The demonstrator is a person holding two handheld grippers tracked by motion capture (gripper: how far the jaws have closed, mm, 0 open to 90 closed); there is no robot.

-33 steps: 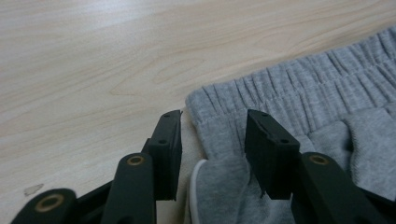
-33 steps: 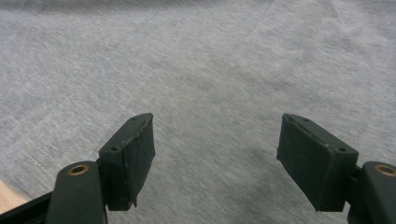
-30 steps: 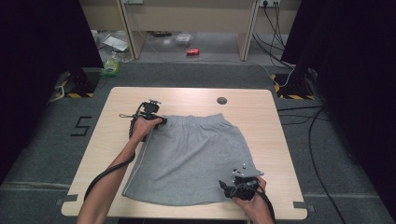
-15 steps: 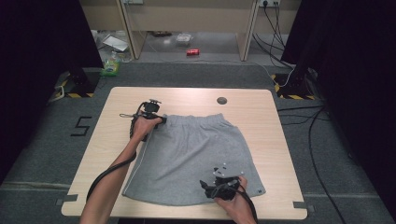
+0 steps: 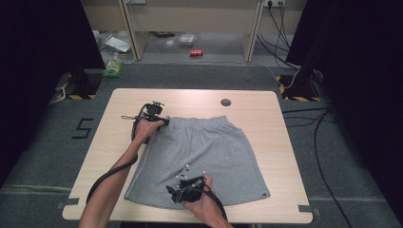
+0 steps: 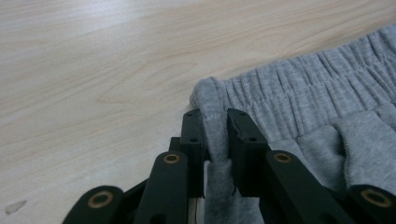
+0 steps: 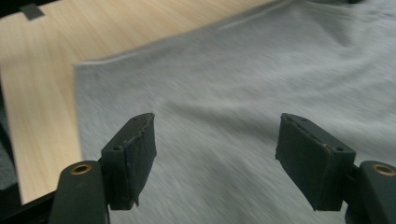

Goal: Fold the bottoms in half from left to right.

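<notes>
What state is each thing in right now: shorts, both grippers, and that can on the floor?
Shorts: spread flat on the table, waistband corner pinched.
Left gripper: jaws have just been closing, now shut on the waistband corner.
Right gripper: open over the lower part of the shorts, nothing between the jaws.
Can: lying on its side on the floor beyond the table.

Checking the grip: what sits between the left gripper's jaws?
The shorts' waistband corner, pinched by the left gripper, seen in the left gripper view.
</notes>
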